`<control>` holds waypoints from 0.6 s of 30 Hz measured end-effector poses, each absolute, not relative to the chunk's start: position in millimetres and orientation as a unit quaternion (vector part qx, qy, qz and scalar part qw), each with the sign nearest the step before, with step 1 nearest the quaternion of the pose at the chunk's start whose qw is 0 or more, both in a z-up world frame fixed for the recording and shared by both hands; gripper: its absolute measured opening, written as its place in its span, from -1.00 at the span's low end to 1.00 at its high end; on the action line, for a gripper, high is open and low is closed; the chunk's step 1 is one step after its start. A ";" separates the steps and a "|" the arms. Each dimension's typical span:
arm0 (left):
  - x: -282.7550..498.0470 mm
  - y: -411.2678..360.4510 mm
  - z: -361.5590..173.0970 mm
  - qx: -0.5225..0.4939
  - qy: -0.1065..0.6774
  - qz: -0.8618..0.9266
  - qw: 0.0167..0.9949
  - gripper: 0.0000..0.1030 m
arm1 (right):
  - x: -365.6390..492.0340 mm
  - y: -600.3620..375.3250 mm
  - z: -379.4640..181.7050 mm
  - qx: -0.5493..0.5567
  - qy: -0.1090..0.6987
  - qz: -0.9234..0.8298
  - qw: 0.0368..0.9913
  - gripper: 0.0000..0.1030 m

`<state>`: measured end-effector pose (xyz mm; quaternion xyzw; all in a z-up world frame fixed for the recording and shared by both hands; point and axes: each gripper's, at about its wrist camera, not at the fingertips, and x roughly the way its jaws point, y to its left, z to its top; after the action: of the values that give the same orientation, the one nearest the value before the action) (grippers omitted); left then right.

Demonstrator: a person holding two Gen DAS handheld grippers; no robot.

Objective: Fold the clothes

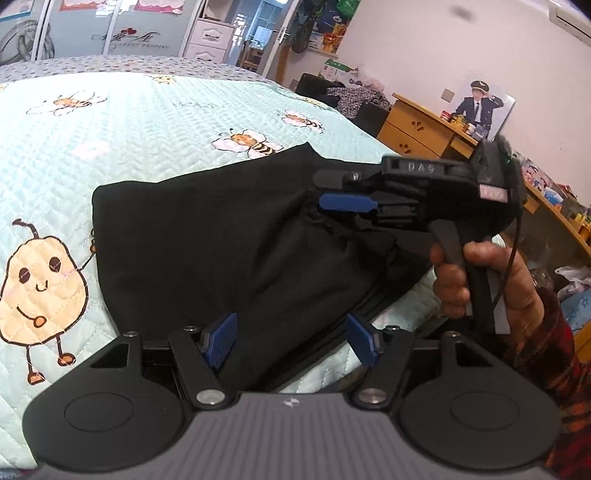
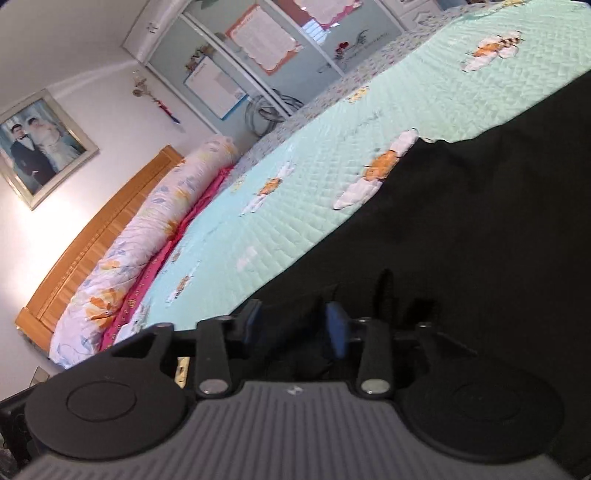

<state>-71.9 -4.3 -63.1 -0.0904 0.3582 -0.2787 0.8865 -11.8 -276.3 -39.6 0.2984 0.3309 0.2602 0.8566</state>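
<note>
A black garment (image 1: 207, 240) lies partly folded on the mint quilted bed cover (image 1: 147, 122), which is printed with bees. My left gripper (image 1: 291, 339) hovers over the garment's near edge. Its blue pads (image 1: 221, 339) stand wide apart and press on nothing, with cloth lying below them. My right gripper (image 1: 325, 190), held by a hand (image 1: 480, 273), points in from the right above the garment's right side. In the right wrist view the right gripper (image 2: 295, 323) has its jaws partly apart over the black garment (image 2: 480, 221), gripping no cloth.
A wooden desk (image 1: 417, 129) crowded with small items runs along the bed's right side. A rolled floral quilt (image 2: 155, 229) lies against the wooden headboard (image 2: 92, 236). A wardrobe (image 1: 110, 33) stands beyond the bed's far edge. Bare bed cover (image 2: 295, 206) stretches past the garment.
</note>
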 end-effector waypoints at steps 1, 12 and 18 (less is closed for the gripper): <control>-71.2 -3.7 -63.9 -0.095 0.359 -0.276 0.886 0.32 | -6.9 -277.3 -44.9 0.304 0.338 0.258 0.853 -0.36; -66.1 -4.1 -44.3 -0.095 0.354 -0.276 0.889 0.32 | -28.5 -255.7 -17.8 0.289 0.303 0.269 0.867 -0.12; -50.5 -6.0 -52.1 -0.084 0.379 -0.233 0.892 0.34 | -9.4 -268.0 -44.3 0.312 0.343 0.247 0.851 -0.23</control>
<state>-50.5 -6.0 -52.1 -0.0843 0.3788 -0.2329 0.8917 -9.4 -268.0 -44.3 0.3122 0.3432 0.2466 0.8508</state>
